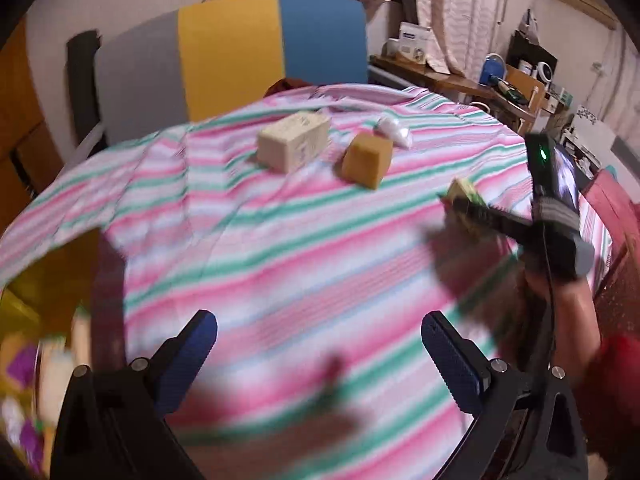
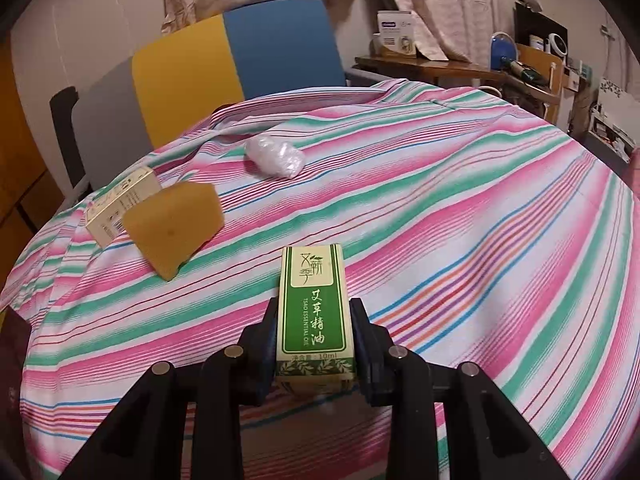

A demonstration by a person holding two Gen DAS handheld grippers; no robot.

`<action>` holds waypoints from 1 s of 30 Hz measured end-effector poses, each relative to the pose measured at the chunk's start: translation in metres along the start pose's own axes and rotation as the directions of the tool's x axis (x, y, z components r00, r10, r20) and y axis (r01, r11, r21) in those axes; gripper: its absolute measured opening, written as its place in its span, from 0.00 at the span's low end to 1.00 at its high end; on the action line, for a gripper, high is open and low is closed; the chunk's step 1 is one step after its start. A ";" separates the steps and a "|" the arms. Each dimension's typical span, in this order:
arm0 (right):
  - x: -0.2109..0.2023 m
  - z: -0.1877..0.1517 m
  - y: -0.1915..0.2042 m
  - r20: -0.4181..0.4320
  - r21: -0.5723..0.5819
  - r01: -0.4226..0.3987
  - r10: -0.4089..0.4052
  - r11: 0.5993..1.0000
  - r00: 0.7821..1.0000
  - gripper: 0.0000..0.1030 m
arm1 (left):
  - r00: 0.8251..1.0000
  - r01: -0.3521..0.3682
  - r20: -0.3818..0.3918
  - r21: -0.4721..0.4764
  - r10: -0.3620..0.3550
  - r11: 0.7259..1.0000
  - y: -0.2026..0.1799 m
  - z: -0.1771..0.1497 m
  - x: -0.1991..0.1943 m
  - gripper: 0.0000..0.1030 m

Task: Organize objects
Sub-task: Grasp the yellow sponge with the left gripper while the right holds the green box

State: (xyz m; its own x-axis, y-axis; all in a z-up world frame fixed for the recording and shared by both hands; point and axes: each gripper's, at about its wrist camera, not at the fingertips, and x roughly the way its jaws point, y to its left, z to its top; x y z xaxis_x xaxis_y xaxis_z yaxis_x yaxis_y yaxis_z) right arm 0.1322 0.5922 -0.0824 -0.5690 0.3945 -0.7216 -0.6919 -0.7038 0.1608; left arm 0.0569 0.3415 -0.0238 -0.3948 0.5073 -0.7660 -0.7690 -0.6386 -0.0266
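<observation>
Right gripper: clamped on green box.
Left gripper: jaws apart, empty.
Remaining ahead: sponge, cream box, wrapped bundle.
Destination: possibly blurred container left.

Right gripper angled downward, jaws clamped on green box, left gripper angled downward, jaws wide apart, nothing between

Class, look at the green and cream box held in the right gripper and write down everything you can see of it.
The green box is a small, slim carton, apparently cardboard, cream with a green front panel, white Chinese characters, the words ESSENTIAL OIL and a leaf band near its bottom. It looks closed and undamaged. The right gripper is shut on its two long sides, holding its lower half. It points away from the camera over the striped cloth; whether it touches the cloth is unclear.
</observation>
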 end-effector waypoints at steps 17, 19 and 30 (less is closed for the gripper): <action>0.001 -0.006 -0.005 0.043 0.016 0.038 -0.039 0.999 0.998 0.29 | 0.996 -0.078 0.050 0.254 0.067 0.964 -0.061 0.124 0.148 1.00; 0.001 -0.006 -0.006 0.046 0.019 0.037 -0.038 0.999 0.998 0.29 | 0.997 -0.073 0.048 0.299 0.061 0.952 -0.068 0.128 0.159 0.98; 0.001 -0.007 -0.005 0.052 0.018 0.044 -0.045 0.999 0.998 0.29 | 1.000 0.015 0.012 0.149 -0.017 0.989 -0.044 0.111 0.170 0.50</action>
State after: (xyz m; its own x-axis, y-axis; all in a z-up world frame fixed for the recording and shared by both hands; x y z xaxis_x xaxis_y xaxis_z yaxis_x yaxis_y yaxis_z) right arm 0.1385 0.5922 -0.0885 -0.5596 0.4556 -0.6923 -0.7243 -0.6749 0.1413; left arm -0.0316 0.5200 -0.0818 -0.3877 0.5251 -0.7576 -0.8412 -0.5377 0.0579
